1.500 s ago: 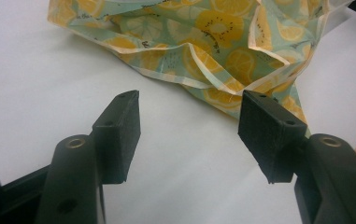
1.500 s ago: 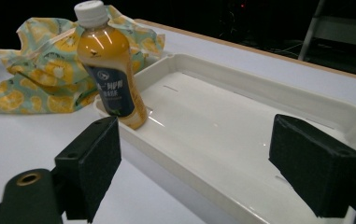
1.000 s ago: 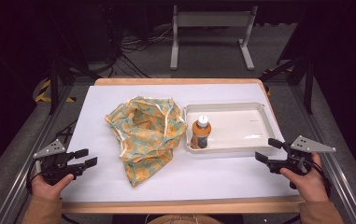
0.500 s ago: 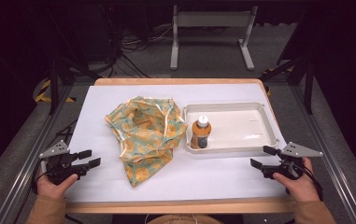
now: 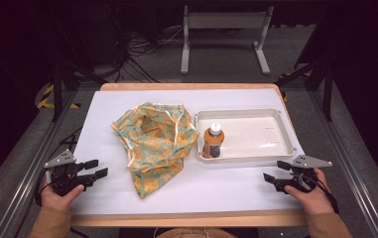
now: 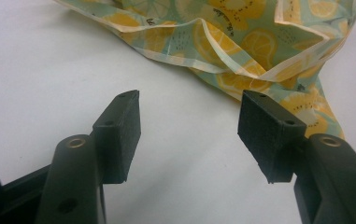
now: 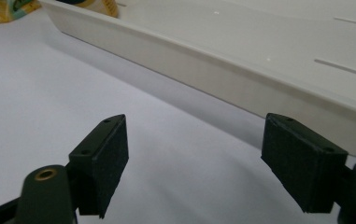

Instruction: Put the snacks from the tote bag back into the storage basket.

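bottle (image 5: 214, 140) in tray (image 5: 285, 150), cloth (image 5: 154, 141) beside

The bag (image 5: 156, 144) looks like thin crinkly cloth, matt, with a lemon print. The tray (image 5: 276, 149) is smooth white plastic with a slight sheen. The table (image 5: 186, 218) has a matt white top, paper-like, with a wood edge. The left gripper (image 6: 192, 135) has matt black jaws with rough, foamy-looking pads (image 6: 124, 135).

Both hands rest low, the left gripper (image 5: 96, 168) and right gripper (image 5: 274, 171) each with jaws spread wide, nothing between them.
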### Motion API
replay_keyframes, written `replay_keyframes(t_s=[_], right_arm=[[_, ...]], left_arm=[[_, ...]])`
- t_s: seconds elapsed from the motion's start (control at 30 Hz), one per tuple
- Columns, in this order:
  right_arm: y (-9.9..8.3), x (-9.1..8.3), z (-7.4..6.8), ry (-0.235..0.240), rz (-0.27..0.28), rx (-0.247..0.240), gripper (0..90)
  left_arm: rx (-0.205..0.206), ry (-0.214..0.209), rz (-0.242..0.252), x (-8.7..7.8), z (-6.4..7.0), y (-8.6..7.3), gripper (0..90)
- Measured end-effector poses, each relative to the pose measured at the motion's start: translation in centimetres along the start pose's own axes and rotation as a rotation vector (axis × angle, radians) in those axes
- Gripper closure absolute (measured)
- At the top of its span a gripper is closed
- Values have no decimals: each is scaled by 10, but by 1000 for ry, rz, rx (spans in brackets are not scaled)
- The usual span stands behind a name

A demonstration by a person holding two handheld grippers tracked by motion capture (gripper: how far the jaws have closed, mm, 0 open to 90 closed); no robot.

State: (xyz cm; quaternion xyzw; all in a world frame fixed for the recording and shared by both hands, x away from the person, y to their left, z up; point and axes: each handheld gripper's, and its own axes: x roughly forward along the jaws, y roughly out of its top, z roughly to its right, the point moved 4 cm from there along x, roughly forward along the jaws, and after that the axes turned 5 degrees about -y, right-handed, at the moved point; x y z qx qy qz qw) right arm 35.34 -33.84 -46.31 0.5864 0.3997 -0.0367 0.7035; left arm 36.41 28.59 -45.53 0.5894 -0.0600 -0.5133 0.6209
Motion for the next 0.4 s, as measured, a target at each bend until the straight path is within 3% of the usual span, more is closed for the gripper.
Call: replay_keyframes(t_s=[0.1,0.4], right_arm=[[-1,1,0,-6,-19,1,237],[2,1,0,-11,-3,4,235]], left_arm=[[1,3,-13,1,0,0,399],[-1,3,-8,0,0,0,398]])
